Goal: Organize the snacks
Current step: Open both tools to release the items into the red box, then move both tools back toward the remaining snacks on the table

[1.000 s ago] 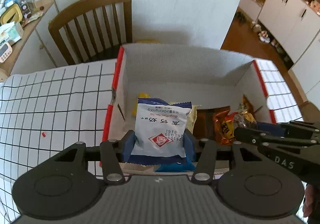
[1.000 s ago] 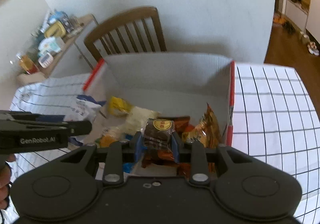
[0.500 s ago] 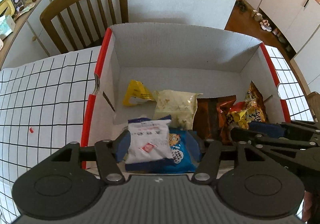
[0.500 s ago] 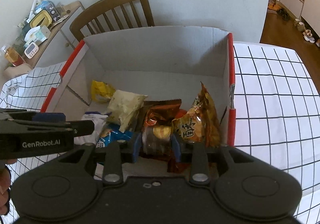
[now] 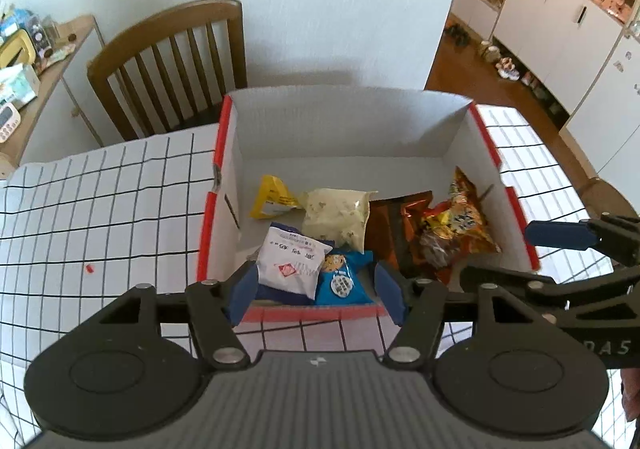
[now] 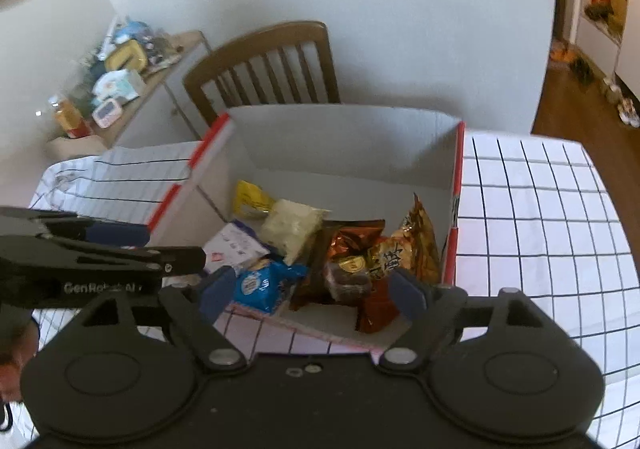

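Nearest you, your left gripper (image 5: 316,295) has just been opening: its jaws stand apart with nothing pressed between the pads, and the white packet (image 5: 294,263) lies loose below them on the floor of the box (image 5: 352,125), at its near left, leaning on the blue cookie bag (image 5: 344,277). Your right gripper (image 6: 310,291) has likewise just spread wide; the round chocolate cake (image 6: 348,275) in clear wrap sits free between its jaws, resting on the reddish wrappers at the near right of the box. Both drops look done, so this is the release end of a placing step.

A little farther in lie the pale bag (image 5: 338,215) at the middle and the orange crisp bags (image 5: 452,221) against the right wall, one standing on edge. Beyond them the small yellow packet (image 5: 272,201) rests toward the far left, and the far part of the box floor is bare.

For your next move, I'd judge you need to lift both grippers straight clear of the near wall without catching a wrapper, then look for any snacks left outside. None show on the checked tablecloth (image 5: 100,217) in these views, only a small red scrap (image 5: 89,268) to the left. If more turn up, the bare far half is where they fit best; the near half is already crowded and stacked.
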